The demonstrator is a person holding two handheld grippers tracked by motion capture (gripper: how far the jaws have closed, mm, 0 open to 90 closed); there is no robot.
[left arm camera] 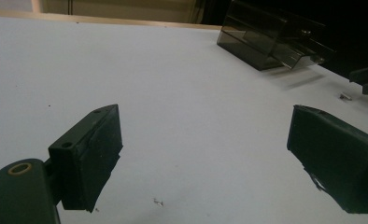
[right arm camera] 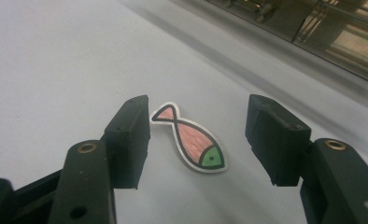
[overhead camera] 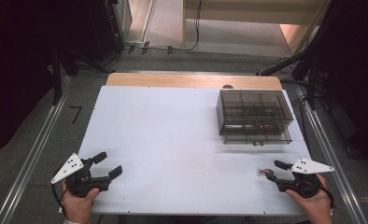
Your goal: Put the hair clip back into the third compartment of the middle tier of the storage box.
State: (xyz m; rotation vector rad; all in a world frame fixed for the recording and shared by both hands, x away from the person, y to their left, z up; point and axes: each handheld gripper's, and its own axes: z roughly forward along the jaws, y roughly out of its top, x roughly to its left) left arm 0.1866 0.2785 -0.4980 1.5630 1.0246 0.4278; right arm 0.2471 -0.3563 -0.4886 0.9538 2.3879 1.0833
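Note:
A small flat fish cutout, pink with a green head and a white rim, lies on the white tabletop near the front right. My right gripper is open and low over the table, one pad on either side of the fish, with a gap between each pad and it. In the high view the fish is a tiny spot just ahead of the right gripper. At the front left corner my left gripper stands wide open with nothing between its pads.
A smoky transparent drawer cabinet sits at the back right of the table, with its lower drawer pulled out a little towards me. Beyond the table's far wooden edge are floor cables and stands. A metal rail runs along each side.

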